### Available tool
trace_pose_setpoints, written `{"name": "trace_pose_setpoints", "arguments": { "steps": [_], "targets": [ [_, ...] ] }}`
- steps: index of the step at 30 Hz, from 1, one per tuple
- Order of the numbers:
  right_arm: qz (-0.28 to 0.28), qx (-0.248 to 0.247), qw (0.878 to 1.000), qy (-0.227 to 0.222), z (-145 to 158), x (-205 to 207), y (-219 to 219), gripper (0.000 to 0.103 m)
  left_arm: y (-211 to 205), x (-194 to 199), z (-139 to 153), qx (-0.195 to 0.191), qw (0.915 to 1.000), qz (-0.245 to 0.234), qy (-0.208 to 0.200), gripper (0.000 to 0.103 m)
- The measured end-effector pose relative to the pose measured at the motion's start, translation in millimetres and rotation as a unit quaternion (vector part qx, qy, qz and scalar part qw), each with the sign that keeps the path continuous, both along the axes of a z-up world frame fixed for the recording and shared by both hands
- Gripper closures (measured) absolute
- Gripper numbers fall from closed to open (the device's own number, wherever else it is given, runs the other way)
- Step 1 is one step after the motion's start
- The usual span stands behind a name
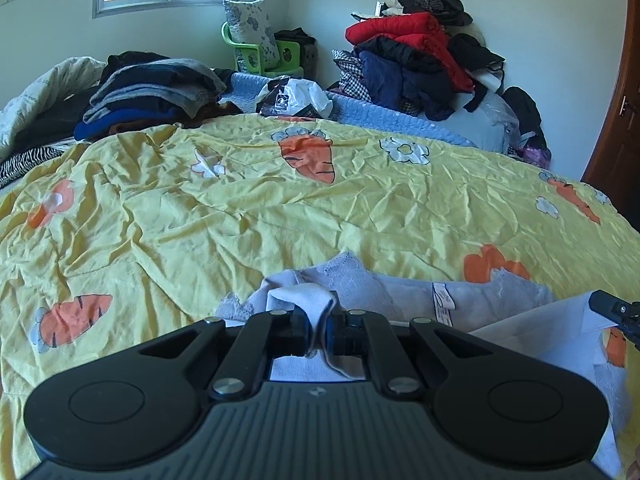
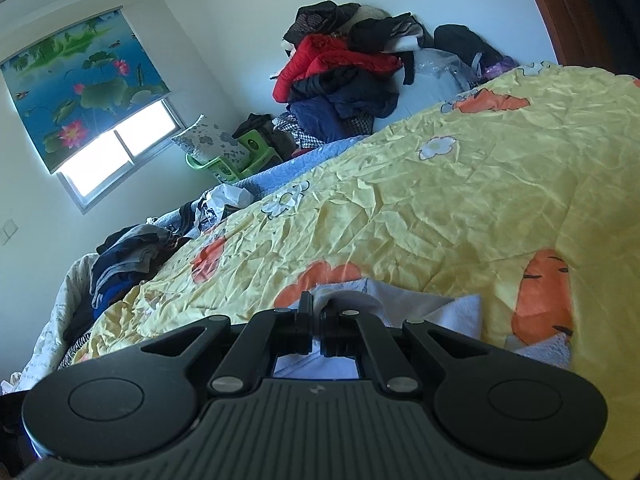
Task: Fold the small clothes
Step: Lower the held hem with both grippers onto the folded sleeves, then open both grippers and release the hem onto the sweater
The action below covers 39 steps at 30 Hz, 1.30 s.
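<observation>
A small pale lavender-grey garment (image 1: 404,292) with a white label lies on the yellow carrot-print quilt (image 1: 240,208) near the front edge. My left gripper (image 1: 318,336) is shut on a bunched white-lavender fold of it. My right gripper (image 2: 316,326) is shut on another edge of the same garment (image 2: 404,304), with cloth pinched between the pads. The tip of the right gripper (image 1: 618,314) also shows at the right edge of the left wrist view, over a white part of the cloth.
A stack of folded dark clothes (image 1: 148,88) sits at the quilt's far left. A plastic bag (image 1: 296,96) lies on a blue blanket behind the quilt. A heap of red and dark jackets (image 1: 420,52) stands at the back right. A green chair (image 1: 260,52) is under the window.
</observation>
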State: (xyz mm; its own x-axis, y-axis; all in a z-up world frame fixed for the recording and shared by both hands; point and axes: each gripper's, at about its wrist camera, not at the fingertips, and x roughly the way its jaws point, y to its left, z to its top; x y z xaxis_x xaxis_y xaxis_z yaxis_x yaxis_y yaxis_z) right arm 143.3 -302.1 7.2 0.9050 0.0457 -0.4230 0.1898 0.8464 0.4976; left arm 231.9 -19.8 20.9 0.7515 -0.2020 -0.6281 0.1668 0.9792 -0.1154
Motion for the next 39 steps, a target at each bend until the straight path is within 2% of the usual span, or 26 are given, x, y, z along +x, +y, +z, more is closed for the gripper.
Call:
{"name": "trace_pose_setpoints", "arguments": {
  "steps": [11,19,25,29,32,35,36,37,39],
  "targets": [
    [0.001,0.001,1.000,0.026,-16.1,36.3,-4.5,0.098,-4.8,34.1,-18.7,0.002,0.9995,0.007,0.030,0.096],
    [-0.006,0.024,0.999,0.045,-32.4,46.8,-16.5,0.098,-13.7,46.0,-29.5,0.013,0.9989,0.004,0.045,0.096],
    [-0.010,0.017,0.998,0.054,-37.8,55.0,-18.6,0.097,-13.5,57.8,-33.4,0.007,0.9979,0.006,0.064,0.096],
    [-0.012,0.012,0.998,0.057,-37.4,59.1,-18.4,0.088,-14.7,61.0,-35.1,0.013,0.9974,0.004,0.070,0.095],
    [-0.015,0.016,0.998,0.062,-38.2,61.6,-21.3,0.086,-12.2,64.7,-34.8,0.004,0.9967,0.006,0.081,0.094],
    [-0.013,0.016,0.998,0.066,-39.2,63.9,-22.6,0.072,-5.1,71.7,-35.0,-0.024,0.9945,0.012,0.101,0.081],
    [-0.010,0.017,0.998,0.066,-39.5,64.7,-22.6,0.065,-1.9,73.9,-34.2,-0.037,0.9936,0.015,0.106,0.069],
    [-0.010,0.017,0.998,0.065,-39.6,65.3,-22.5,0.064,1.1,74.5,-32.6,-0.046,0.9934,0.020,0.103,0.050],
    [-0.013,0.014,0.998,0.063,-38.2,66.1,-22.0,0.060,6.0,73.6,-27.3,-0.053,0.9942,0.036,0.086,0.030]
  ]
}}
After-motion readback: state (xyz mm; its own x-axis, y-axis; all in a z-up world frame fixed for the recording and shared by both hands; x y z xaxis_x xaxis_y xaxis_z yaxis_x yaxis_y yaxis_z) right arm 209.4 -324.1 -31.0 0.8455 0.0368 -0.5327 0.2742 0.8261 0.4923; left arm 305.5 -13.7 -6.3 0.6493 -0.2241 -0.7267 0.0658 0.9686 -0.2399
